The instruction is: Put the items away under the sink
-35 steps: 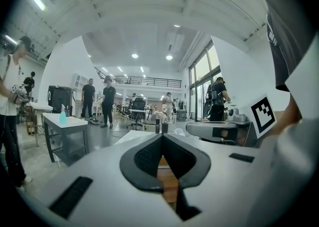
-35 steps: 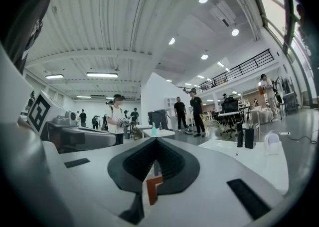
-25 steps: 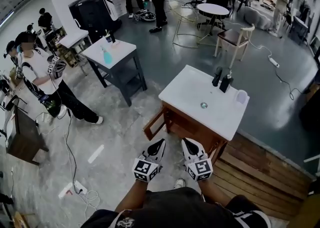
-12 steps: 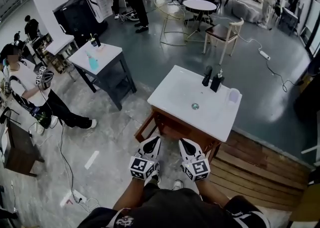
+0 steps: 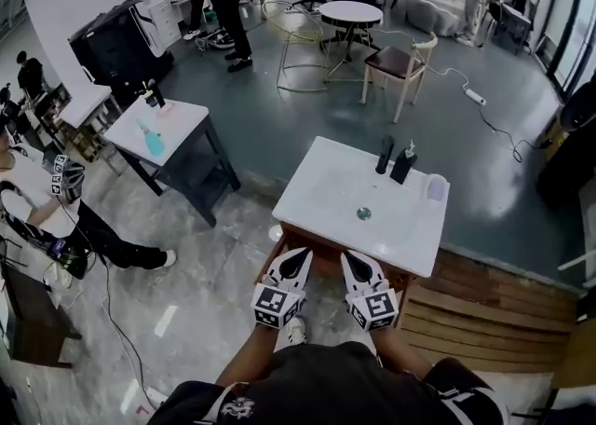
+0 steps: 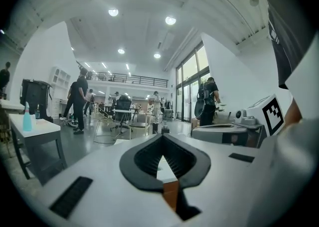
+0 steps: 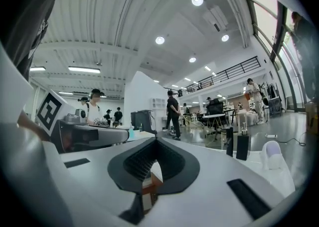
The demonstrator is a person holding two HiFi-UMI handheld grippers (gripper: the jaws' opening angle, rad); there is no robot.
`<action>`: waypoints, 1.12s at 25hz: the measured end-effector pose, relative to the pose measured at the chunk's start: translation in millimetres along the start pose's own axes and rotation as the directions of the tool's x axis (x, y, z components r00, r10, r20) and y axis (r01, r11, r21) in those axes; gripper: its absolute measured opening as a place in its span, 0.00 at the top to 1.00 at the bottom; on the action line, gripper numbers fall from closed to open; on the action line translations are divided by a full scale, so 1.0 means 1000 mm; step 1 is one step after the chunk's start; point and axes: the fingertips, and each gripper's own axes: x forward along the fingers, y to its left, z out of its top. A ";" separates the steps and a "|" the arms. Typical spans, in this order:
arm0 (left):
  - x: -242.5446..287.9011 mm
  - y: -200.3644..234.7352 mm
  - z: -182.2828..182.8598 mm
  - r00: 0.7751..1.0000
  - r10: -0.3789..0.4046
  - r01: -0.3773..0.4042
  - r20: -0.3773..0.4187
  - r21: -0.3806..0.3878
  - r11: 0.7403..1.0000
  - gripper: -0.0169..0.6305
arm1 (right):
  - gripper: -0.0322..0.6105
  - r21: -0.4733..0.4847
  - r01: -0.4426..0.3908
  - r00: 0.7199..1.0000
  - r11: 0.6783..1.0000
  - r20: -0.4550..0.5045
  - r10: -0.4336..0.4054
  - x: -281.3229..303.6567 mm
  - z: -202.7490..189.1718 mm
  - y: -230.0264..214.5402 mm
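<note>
**Head view.** Shows the left gripper (image 5: 300,257) and the right gripper (image 5: 348,259) side by side and level at the near edge of the white sink top (image 5: 326,192), marker cubes toward the wearer. Finds both pairs of jaws clenched, tips together, grasping nothing. Places the task's items on the far part of the top: a black soap dispenser (image 5: 403,166) just beside the black faucet (image 5: 385,155), and a white cup (image 5: 434,187) nearer the right corner. Locates the drain (image 5: 363,213) near the middle and the wooden cabinet (image 5: 323,263) beneath the top. Includes a side table (image 5: 182,116) bearing a blue spray bottle (image 5: 154,142), well apart to the left.

**Left gripper view.** Looks along the left gripper (image 6: 162,139), pads meeting at the tip with nothing gripped. Reveals a patch of sink top (image 6: 162,169) through the gap behind the tips. Catches the spray bottle (image 6: 27,120) at far left and the right gripper (image 6: 234,134) alongside.

**Right gripper view.** Looks along the right gripper (image 7: 155,141), likewise clamped on nothing. Sets the faucet (image 7: 229,143), soap dispenser (image 7: 242,146) and cup (image 7: 271,154) upright to the right, apart from the tips, with the left gripper (image 7: 84,134) alongside.
</note>
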 end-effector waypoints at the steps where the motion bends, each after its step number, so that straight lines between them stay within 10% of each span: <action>1: 0.005 0.007 -0.003 1.000 -0.010 0.010 -0.001 -0.002 1.000 0.96 | 0.92 0.004 0.012 1.000 1.000 -0.005 -0.012 0.008 -0.002 -0.003; 28: 0.091 0.046 -0.013 0.943 -0.333 0.333 -0.022 -0.022 0.943 0.96 | 0.92 -0.014 0.412 0.908 0.911 -0.077 -0.412 0.040 -0.010 -0.072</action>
